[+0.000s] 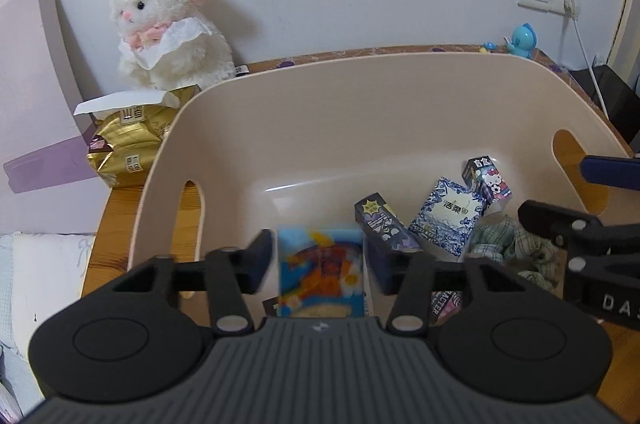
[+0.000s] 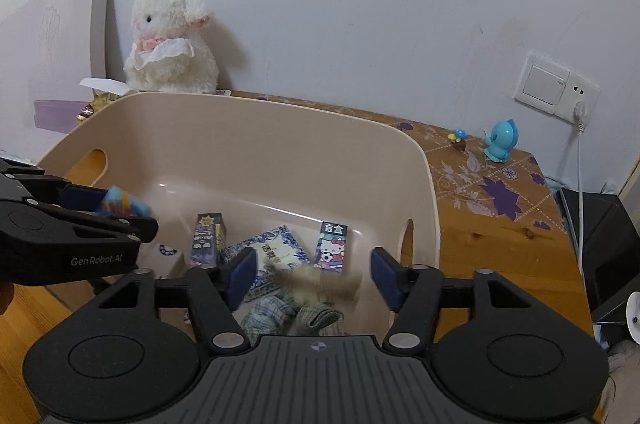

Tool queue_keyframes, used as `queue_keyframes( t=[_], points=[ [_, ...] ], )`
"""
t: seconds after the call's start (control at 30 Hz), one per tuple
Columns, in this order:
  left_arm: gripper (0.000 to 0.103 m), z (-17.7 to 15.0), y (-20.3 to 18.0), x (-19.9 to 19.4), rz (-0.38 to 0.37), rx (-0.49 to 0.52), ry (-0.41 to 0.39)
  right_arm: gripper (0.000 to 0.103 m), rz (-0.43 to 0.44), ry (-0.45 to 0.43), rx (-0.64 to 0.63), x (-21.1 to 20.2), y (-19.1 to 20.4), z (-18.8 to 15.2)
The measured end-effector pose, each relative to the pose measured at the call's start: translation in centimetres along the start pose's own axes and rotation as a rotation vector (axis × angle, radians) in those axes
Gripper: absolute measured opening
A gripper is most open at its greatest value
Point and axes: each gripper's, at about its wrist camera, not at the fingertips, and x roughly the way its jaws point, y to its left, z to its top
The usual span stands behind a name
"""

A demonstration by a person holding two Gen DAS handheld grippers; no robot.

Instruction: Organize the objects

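A beige plastic bin (image 1: pixel 360 95) (image 2: pixel 280 143) stands on the wooden table. My left gripper (image 1: pixel 320 258) is over the bin with a blurred blue and orange packet (image 1: pixel 320 268) (image 2: pixel 122 205) between its jaws; a gap shows on each side, so the jaws look open. My right gripper (image 2: pixel 312 280) is open over the bin's right part, with a blurred tan object (image 2: pixel 316 282) and a plaid cloth (image 2: pixel 272 312) below it. In the bin lie a Hello Kitty box (image 1: pixel 488 179) (image 2: pixel 332 248), a blue-white tissue pack (image 1: pixel 444 216) (image 2: pixel 276 252) and a dark purple box (image 1: pixel 380 224) (image 2: pixel 208 236).
A white plush lamb (image 1: pixel 168 23) (image 2: pixel 172 43) sits against the wall behind the bin. A gold bag (image 1: pixel 128 147) lies left of the bin. A blue toy figure (image 2: pixel 500 139) and a wall socket (image 2: pixel 556 87) with a cable are at the right.
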Motion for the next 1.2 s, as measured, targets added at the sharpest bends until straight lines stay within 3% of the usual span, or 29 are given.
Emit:
queue_keyframes(
  t=[0.2, 0.37, 0.8, 1.2],
  points=[
    [0.088, 0.0, 0.7, -2.7, 0.027, -0.033, -0.083, 0.093, 0.004, -0.052, -0.023, -2.1, -0.1, 0.0],
    [0.09, -0.8, 1.6, -5.1, 0.029, -0.086, -0.128, 0.101, -0.01, -0.101, -0.035, -4.6, -0.2, -0.4],
    [0.09, -6.9, 2.9, -13.1, 0.043, -0.085, -0.214, 0.103, 0.018, -0.134, 0.021, -11.3, -0.9, -4.6],
    [0.091, -12.6, 1.6, -18.5, 0.028, -0.056, -0.264, 0.103, 0.021, -0.148, 0.064, -16.7, -0.6, -9.6]
  ],
)
